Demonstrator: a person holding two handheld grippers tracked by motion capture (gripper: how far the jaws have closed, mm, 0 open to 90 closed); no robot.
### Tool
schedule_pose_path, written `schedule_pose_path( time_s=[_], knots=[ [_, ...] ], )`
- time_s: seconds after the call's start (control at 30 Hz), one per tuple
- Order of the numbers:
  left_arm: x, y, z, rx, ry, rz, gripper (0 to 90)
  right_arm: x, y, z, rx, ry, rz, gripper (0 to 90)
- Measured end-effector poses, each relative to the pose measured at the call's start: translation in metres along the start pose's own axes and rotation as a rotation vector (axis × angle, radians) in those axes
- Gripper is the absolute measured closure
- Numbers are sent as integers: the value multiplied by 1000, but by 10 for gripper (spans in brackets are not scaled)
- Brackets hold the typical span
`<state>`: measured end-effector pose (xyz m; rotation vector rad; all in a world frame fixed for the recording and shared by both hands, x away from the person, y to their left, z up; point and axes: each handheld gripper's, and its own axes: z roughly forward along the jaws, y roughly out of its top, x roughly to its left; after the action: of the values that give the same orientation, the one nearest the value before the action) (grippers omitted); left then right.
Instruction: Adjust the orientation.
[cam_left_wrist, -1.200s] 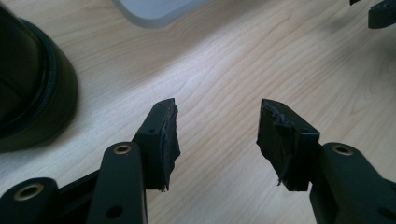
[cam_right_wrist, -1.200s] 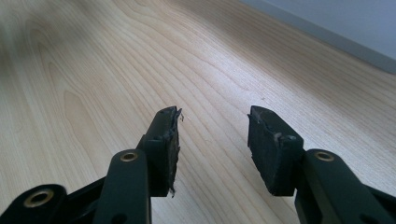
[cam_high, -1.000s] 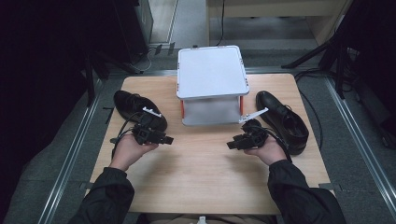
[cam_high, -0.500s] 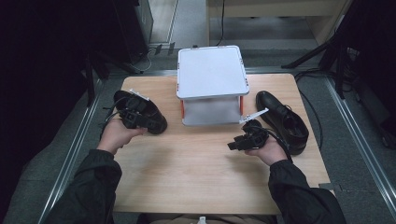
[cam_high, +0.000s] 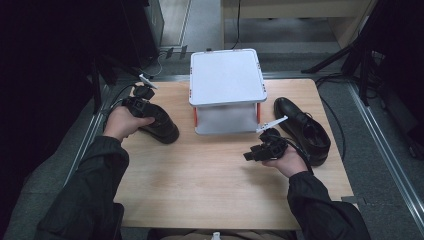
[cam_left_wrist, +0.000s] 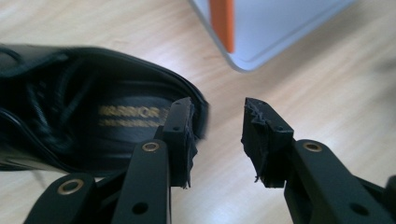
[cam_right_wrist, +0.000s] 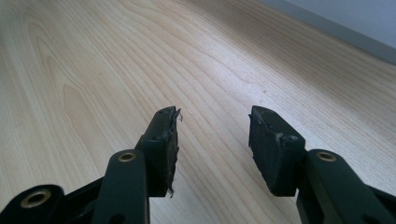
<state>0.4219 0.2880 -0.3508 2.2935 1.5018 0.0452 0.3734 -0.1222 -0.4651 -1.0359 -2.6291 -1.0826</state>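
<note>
Left of the white stand (cam_high: 227, 85), the left gripper (cam_left_wrist: 217, 135) is held over a shoe (cam_high: 159, 123), jaws just narrowed around nothing. Right of it, the right gripper (cam_right_wrist: 212, 140) is held open near another shoe (cam_high: 305, 130).

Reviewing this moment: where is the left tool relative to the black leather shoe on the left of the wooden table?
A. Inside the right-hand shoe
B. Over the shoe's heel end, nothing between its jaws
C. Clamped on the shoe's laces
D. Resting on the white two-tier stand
B: the left tool hangs at the heel rim of the black leather shoe, its jaws apart with only wooden table showing between them.
</note>
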Motion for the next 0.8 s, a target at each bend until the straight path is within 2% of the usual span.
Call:
schedule_pose_path(
  time_s=[0.17, 0.3, 0.37, 0.43, 0.57, 0.67, 0.8],
  knots=[
    [3, 9, 10, 35, 2, -15, 630, -1, -1, -2, -3, 0, 2, 528],
    [2, 13, 22, 66, 13, -11, 635, -2, -1, -3, -2, -2, 10, 527],
    [3, 15, 30, 83, 5, -29, 642, -2, -2, -3, -2, -1, 11, 528],
    [2, 16, 31, 73, 15, -28, 661, -2, -2, -2, 3, 3, 10, 528],
    [5, 15, 31, 71, 7, -38, 700, -1, -2, -2, 7, 3, 5, 528],
    [6, 14, 31, 80, 26, -36, 707, -1, -2, -1, 9, 1, 5, 528],
    [5, 12, 36, 100, 23, -28, 706, -1, -2, -1, 12, -1, 6, 528]
  ],
)
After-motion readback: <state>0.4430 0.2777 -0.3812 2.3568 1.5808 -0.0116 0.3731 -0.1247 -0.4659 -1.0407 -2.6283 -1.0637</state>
